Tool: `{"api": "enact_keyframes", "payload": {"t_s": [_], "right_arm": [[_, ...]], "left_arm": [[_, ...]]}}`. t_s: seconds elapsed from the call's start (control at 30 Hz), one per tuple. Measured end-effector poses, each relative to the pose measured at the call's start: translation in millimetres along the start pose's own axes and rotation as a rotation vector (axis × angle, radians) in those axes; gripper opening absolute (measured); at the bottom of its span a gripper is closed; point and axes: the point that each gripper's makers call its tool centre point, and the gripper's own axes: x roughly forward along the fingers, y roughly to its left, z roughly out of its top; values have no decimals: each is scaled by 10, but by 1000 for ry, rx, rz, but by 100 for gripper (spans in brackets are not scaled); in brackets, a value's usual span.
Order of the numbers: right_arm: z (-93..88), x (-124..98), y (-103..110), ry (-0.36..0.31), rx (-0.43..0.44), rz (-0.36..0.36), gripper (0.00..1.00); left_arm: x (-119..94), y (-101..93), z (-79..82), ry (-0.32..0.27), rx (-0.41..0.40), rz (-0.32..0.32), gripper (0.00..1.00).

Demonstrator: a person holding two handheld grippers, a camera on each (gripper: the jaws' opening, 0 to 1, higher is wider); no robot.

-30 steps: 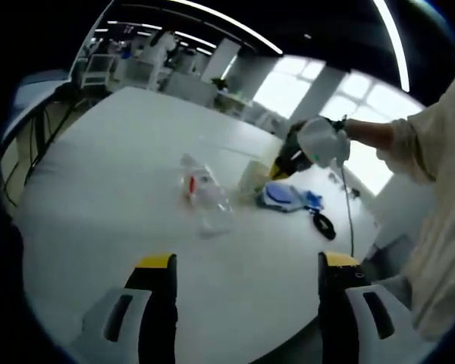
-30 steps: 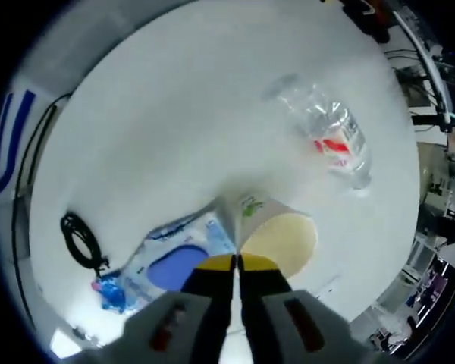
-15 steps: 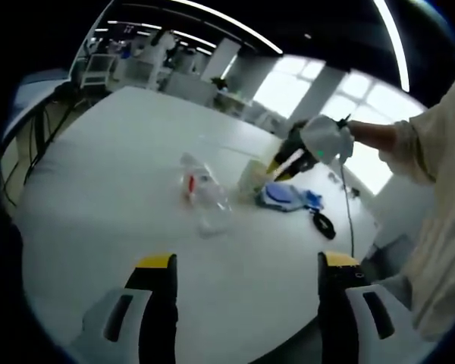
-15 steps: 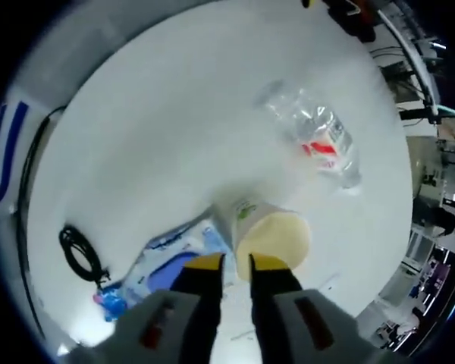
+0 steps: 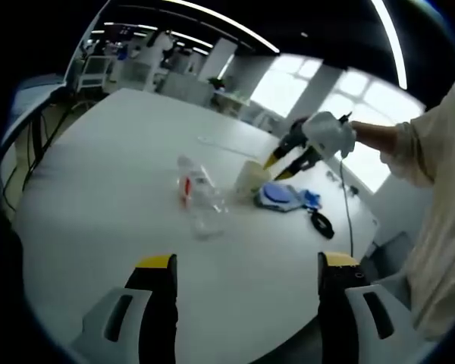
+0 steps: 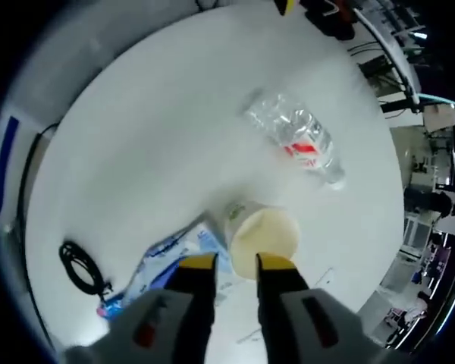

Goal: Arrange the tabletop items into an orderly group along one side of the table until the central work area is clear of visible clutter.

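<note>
open-plan office or lab: large white table (image 5: pixel 98 189), ceiling light strips (image 5: pixel 220 23), big windows (image 5: pixel 341 114), distant equipment racks (image 5: pixel 98 72)

Looking down my right gripper (image 6: pixel 236 262), the cup (image 6: pixel 259 233) stands upright on the table (image 6: pixel 136 136) just past my jaws, at twelve o'clock. The packet (image 6: pixel 172 258) lies flat at the cup's nine o'clock, touching or nearly touching it, and the coiled cable (image 6: pixel 82 267) sits well beyond the packet, still at nine. The bottle (image 6: pixel 297 142) lies on its side at one o'clock, apart from the cup. From my left gripper (image 5: pixel 245 265), the bottle (image 5: pixel 199 195) is at twelve, the cup (image 5: pixel 251 178) at one, the packet (image 5: pixel 283 197) just right of it, the cable (image 5: pixel 321 223) further right, my right gripper (image 5: pixel 275 167) above them.
</note>
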Motion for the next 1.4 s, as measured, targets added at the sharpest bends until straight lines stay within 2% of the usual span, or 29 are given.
{"api": "enact_keyframes", "payload": {"t_s": [0.4, 0.63, 0.7, 0.87, 0.9, 0.93, 1.03, 1.1, 1.17, 1.4], "right_arm": [[15, -110, -27, -49, 101, -59, 26], [72, -244, -82, -117, 221, -121, 30], [119, -282, -72, -158, 288, -120, 32], [143, -387, -123, -206, 377, -164, 34], [147, -396, -124, -210, 381, -165, 35], [168, -423, -127, -237, 428, -171, 36], [166, -460, -134, -245, 454, -179, 37], [211, -485, -136, -285, 502, -184, 39], [214, -523, -135, -290, 526, -186, 39], [297, -624, -140, -390, 667, -191, 42]], "left_arm": [[26, -80, 62, 15, 36, -16, 74], [33, -115, 100, 22, 56, -21, 74], [36, -133, 112, 24, 64, -24, 74], [52, -177, 141, 33, 80, -35, 74], [56, -187, 151, 34, 83, -38, 74], [58, -194, 157, 35, 85, -40, 74], [66, -210, 171, 39, 94, -46, 74], [67, -231, 183, 41, 101, -52, 74], [68, -241, 189, 42, 107, -55, 73], [74, -283, 216, 47, 120, -65, 73]]}}
